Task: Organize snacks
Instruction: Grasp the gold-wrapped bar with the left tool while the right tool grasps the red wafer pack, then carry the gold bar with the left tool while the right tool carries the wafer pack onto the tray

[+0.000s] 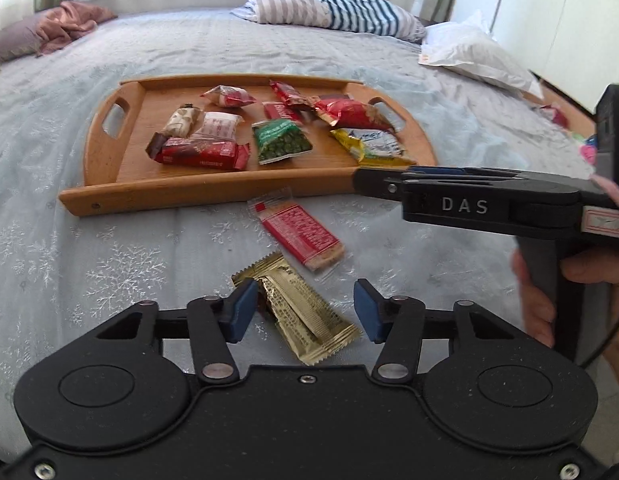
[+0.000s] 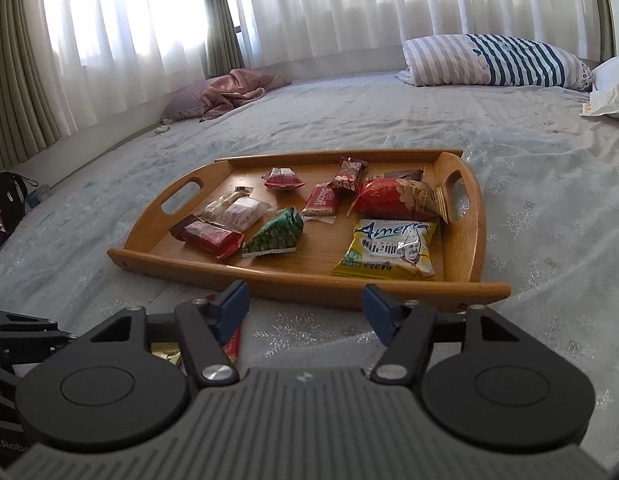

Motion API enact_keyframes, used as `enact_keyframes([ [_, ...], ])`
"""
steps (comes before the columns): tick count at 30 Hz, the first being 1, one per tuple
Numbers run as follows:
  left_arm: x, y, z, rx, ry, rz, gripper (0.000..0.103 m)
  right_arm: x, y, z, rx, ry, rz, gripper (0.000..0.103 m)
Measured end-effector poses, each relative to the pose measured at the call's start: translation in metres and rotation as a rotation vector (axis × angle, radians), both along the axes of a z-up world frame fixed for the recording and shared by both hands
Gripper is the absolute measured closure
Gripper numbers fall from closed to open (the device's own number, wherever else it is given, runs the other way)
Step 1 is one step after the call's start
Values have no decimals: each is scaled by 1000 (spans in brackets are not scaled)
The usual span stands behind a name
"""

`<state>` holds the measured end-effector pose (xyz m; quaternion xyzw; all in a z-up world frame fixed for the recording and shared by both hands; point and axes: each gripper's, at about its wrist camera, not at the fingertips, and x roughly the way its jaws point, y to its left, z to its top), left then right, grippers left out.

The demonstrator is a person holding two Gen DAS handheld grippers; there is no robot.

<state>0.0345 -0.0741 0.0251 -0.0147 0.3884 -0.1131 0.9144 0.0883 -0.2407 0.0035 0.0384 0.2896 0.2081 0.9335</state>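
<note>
On the bedspread (image 1: 89, 240), the gold packet (image 1: 305, 316) lies diagonally between parted left fingers (image 1: 241, 312), untouched.

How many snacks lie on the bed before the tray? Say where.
2: red packet just before the tray's near rim; gold packet nearer, between the left tool's fingers. Others may be hidden.

The left tool (image 1: 303, 310) is black, with two round bumps, silver screws and blue pads (image 1: 241, 308) on its fingers. The right tool (image 2: 305, 308) looks much the same but has a gray ribbed middle. Its side says "DAS" in white letters. A hand (image 1: 581, 296) is behind it, by a thin black cable.
</note>
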Motion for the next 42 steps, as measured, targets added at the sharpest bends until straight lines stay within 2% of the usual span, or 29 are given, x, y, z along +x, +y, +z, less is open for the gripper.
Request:
enact_keyframes([
  [1, -2, -4, -2, 41, -23, 21, 57, -2, 0, -1, -2, 1, -4, 36],
  [3, -7, -12, -8, 127, -67, 48, 58, -6, 2, -3, -10, 0, -7, 48],
  [6, -11, -17, -14, 144, -91, 54, 58, -11, 6, -6, -29, 4, -3, 56],
  [8, -12, -18, -15, 146, -102, 58, 60, -15, 10, -7, -38, -1, 0, 57],
  [14, -16, -9, -7, 121, -142, 67, 73, -27, 21, -10, -35, -32, 40, 57],
  [17, -16, 0, 1, 157, -183, 97, 73, -29, 28, -11, -30, -38, 61, 55],
  [19, -11, 9, 3, 148, -175, 125, 73, -29, 34, -12, -30, -33, 58, 46],
  [23, -1, 29, 1, 130, -153, 171, 73, -25, 45, -16, -32, 3, 28, 42],
  [26, 3, 40, 0, 109, -144, 191, 73, -26, 56, -17, -47, -6, 35, 39],
  [31, 7, 53, 1, 87, -142, 201, 73, -30, 75, -19, -129, -59, -12, 35],
  [37, 13, 65, 6, 57, -153, 198, 73, -28, 85, -21, -154, -49, -38, 36],
  [38, 15, 67, 7, 47, -154, 198, 73, -27, 86, -21, -156, -40, -38, 40],
  [41, 19, 73, 11, 35, -160, 193, 73, -23, 88, -23, -154, 0, -41, 63],
  [42, 20, 75, 12, 30, -161, 191, 73, -23, 88, -23, -163, -1, -45, 65],
])
